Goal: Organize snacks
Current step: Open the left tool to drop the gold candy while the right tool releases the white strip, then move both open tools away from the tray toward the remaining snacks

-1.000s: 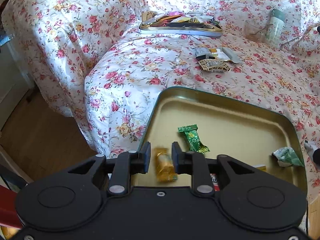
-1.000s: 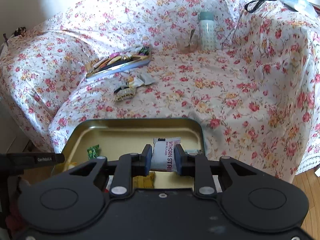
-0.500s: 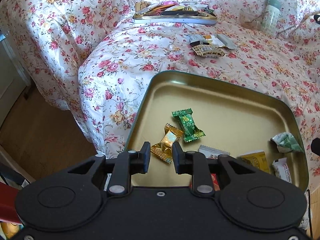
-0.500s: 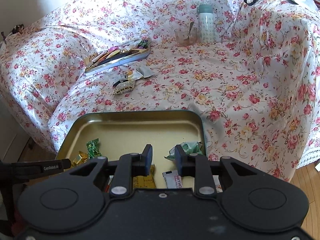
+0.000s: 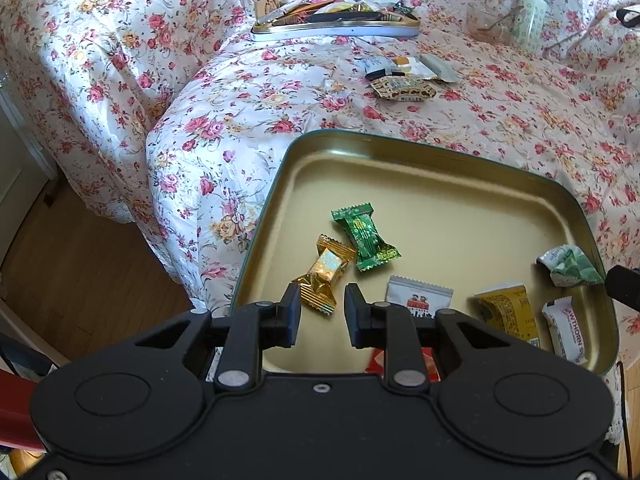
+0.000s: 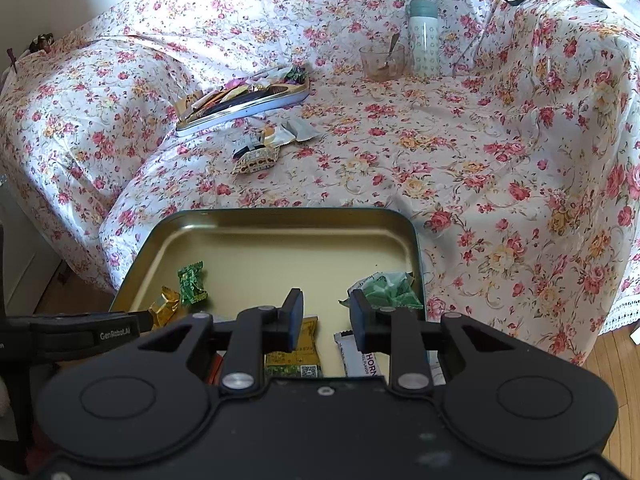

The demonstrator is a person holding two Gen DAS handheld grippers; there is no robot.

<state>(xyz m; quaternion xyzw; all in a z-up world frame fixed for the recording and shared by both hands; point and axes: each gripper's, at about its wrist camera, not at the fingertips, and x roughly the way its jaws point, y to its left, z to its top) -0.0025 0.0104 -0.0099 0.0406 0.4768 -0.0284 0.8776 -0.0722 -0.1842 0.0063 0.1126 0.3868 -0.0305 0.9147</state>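
Note:
A gold tin tray (image 5: pixel 420 184) (image 6: pixel 280 236) lies on the flowered cover and holds several wrapped snacks. A gold candy (image 5: pixel 324 276) (image 6: pixel 166 306) and a green candy (image 5: pixel 364 238) (image 6: pixel 192 278) lie at its left. A white hawthorn bar (image 5: pixel 566 330) (image 6: pixel 362 354), a yellow packet (image 5: pixel 508 314) (image 6: pixel 298 354) and a green-white wrapper (image 5: pixel 570 266) (image 6: pixel 382 290) lie at its right. My left gripper (image 5: pixel 322 314) is open and empty just above the gold candy. My right gripper (image 6: pixel 326 320) is open and empty over the tray's near right part.
Loose snack packets (image 5: pixel 404 76) (image 6: pixel 264 148) lie on the cover beyond the tray. A second tin (image 5: pixel 336 26) (image 6: pixel 244 98) full of snacks sits further back. A glass cup (image 6: pixel 382 62) and a bottle (image 6: pixel 422 38) stand at the back. Wooden floor (image 5: pixel 80 272) lies to the left.
The left gripper let go of the gold candy and the right gripper let go of the hawthorn bar; both snacks now lie in the tray. Both grippers pulled back.

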